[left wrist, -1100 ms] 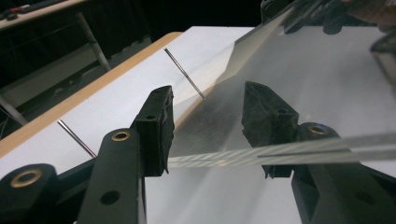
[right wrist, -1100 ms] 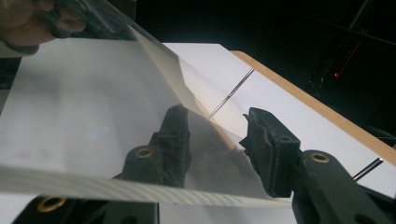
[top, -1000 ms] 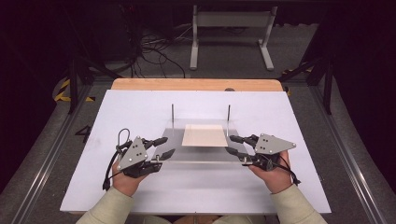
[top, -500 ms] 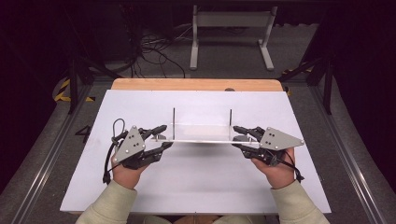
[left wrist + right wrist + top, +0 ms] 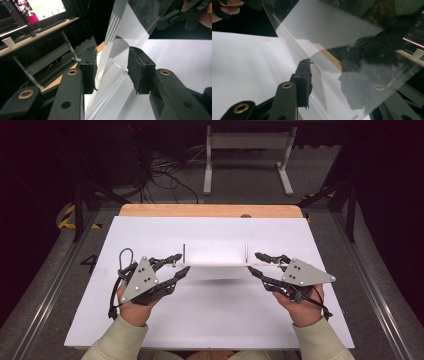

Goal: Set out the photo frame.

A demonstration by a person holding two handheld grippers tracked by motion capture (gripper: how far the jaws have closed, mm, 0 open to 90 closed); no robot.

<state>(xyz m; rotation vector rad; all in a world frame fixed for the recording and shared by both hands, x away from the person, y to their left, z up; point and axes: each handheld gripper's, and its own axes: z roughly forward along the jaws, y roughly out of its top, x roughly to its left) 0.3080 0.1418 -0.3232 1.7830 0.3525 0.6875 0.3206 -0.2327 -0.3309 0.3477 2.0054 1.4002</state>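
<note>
A clear acrylic panel (image 5: pixel 215 265) hangs above the white table (image 5: pixel 215 320), edge-on in the high view, with two thin upright pins on it. My left gripper (image 5: pixel 183 262) holds its left end and my right gripper (image 5: pixel 253 261) its right end. In the left gripper view the panel (image 5: pixel 110 50) runs between the pads of the left gripper (image 5: pixel 112 70) and lies against the left pad; these jaws have just been closing on it. In the right gripper view the panel (image 5: pixel 332 30) stands between the jaws of the right gripper (image 5: pixel 327 82), and the far jaw shows through it.
A wooden strip (image 5: pixel 210 210) edges the table's far side. Beyond it on the floor are a white metal stand (image 5: pixel 247 150) and loose cables (image 5: pixel 165 170). Metal rails run along both sides. A desk with a screen (image 5: pixel 45 7) stands off to the side.
Both hands have risen and carried the panel up off the table. It now looks thinner, edge-on. The tan patch seen at its middle a second ago is gone.
</note>
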